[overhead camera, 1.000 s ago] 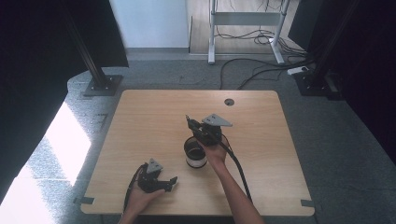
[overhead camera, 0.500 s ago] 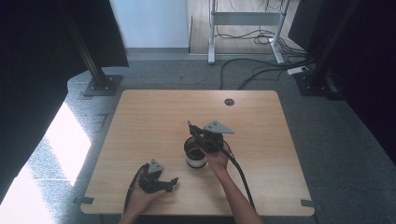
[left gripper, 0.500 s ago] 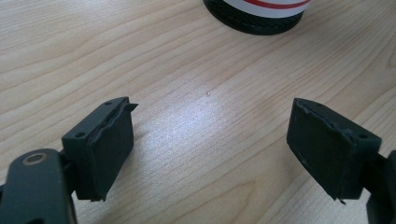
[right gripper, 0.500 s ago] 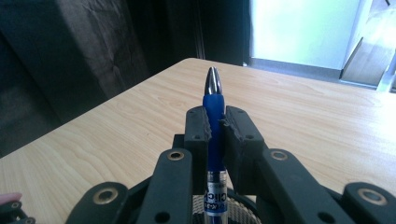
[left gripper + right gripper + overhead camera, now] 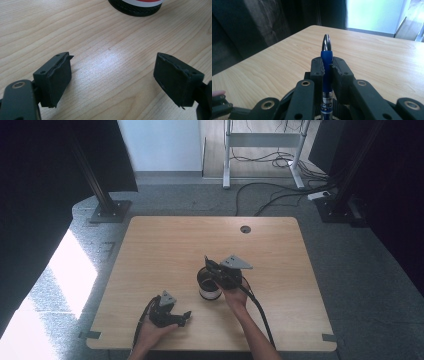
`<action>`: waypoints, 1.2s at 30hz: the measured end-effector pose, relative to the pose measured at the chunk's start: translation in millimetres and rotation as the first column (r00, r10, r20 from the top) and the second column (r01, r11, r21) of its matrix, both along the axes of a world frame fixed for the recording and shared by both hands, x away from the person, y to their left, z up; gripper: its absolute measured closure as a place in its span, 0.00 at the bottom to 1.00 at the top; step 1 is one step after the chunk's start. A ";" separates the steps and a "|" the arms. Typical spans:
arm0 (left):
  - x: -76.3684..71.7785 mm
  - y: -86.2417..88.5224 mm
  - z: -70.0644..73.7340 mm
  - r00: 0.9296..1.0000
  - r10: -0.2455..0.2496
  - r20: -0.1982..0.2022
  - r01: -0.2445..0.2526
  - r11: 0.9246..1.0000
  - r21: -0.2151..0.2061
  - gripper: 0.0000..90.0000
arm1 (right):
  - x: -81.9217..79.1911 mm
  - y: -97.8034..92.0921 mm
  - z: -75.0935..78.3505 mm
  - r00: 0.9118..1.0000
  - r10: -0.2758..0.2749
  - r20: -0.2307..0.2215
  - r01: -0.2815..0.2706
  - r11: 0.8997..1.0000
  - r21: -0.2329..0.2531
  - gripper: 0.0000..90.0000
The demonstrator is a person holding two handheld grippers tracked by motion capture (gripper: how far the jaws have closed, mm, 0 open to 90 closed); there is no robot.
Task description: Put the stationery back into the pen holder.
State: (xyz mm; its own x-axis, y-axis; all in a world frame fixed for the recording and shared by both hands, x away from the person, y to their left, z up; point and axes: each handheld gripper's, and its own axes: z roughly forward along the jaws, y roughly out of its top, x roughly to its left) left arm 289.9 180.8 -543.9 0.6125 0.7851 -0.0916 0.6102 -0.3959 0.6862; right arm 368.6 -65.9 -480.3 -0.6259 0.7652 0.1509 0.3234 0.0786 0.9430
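My right gripper (image 5: 327, 65) is shut on a blue pen (image 5: 326, 53), whose silver tip sticks out past the jaws. In the high view the right gripper (image 5: 209, 265) hangs over a round black-rimmed cup (image 5: 208, 287) at the table's middle front. The pen's lower barrel runs down towards the cup's dark opening (image 5: 287, 97). My left gripper (image 5: 184, 316) rests near the front left edge, open, with nothing between its jaws. Its own view shows the left gripper (image 5: 112, 72) over bare wood and the cup's black base (image 5: 136, 7) at the top.
The wooden table (image 5: 165, 245) has a round cable hole (image 5: 245, 229) at the far side. Cables (image 5: 280, 195) lie on the grey floor behind it, beside a metal stand (image 5: 107, 207). A black cable (image 5: 260, 312) trails from the right gripper along the forearm.
The right gripper with the pen has shifted slightly towards the front over the cup. The left gripper has stayed in place.
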 end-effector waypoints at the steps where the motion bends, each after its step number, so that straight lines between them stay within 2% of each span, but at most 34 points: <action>1: -0.1 -0.6 -0.4 1.000 -0.001 0.000 0.001 1.000 0.001 0.17 | -0.8 -0.5 -0.9 1.000 -0.003 0.001 0.003 1.000 -0.004 0.86; 7: -0.2 -1.4 -0.6 1.000 -0.001 0.001 0.001 1.000 0.002 0.17 | -3.3 -4.6 -5.0 1.000 -0.010 0.004 0.010 1.000 -0.026 0.86; 17: -0.1 -1.4 -0.3 1.000 -0.003 -0.002 0.003 1.000 -0.003 0.17 | -4.9 -8.0 -3.2 1.000 -0.013 0.006 0.013 0.999 -0.031 0.83; 20: 0.0 -1.5 -0.4 1.000 -0.003 -0.003 0.003 1.000 -0.006 0.17 | -5.7 -9.6 -2.4 1.000 -0.007 0.002 0.007 0.999 -0.040 0.75; 21: 0.1 -1.5 -0.3 1.000 -0.003 -0.004 0.003 1.000 -0.007 0.17 | -7.6 -11.8 -2.0 1.000 -0.004 0.003 0.005 0.999 -0.043 0.68; 22: 0.3 -1.8 -0.3 1.000 -0.003 -0.004 0.003 1.000 -0.008 0.17 | -8.6 -13.7 -1.9 1.000 -0.002 0.002 0.002 0.999 -0.039 0.64; 23: 0.3 -1.8 -0.3 1.000 -0.003 -0.004 0.003 1.000 -0.008 0.17 | -8.6 -13.7 -1.9 1.000 -0.002 0.002 0.002 0.999 -0.039 0.64; 26: 0.8 -2.7 0.4 1.000 -0.005 -0.005 0.005 1.000 -0.006 0.17 | -14.5 -22.4 -1.2 1.000 -0.002 -0.001 0.002 0.999 -0.034 0.54; 30: 1.6 -2.0 0.7 1.000 0.003 -0.001 -0.003 1.000 -0.009 0.17 | -19.5 -31.3 -1.2 1.000 -0.013 0.001 0.013 0.999 -0.051 0.48; 36: 1.7 1.5 1.7 1.000 0.011 0.004 -0.011 1.000 -0.011 0.17 | -28.3 -41.9 -4.2 1.000 -0.025 0.000 0.025 0.997 -0.069 0.45</action>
State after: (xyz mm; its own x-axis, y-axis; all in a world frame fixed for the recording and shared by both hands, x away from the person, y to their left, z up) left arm 291.5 182.3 -542.3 0.6043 0.7908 -0.0978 0.6118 -0.3818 0.6928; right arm 340.4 -107.8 -484.5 -0.6061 0.7893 0.0984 0.3274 0.1348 0.9352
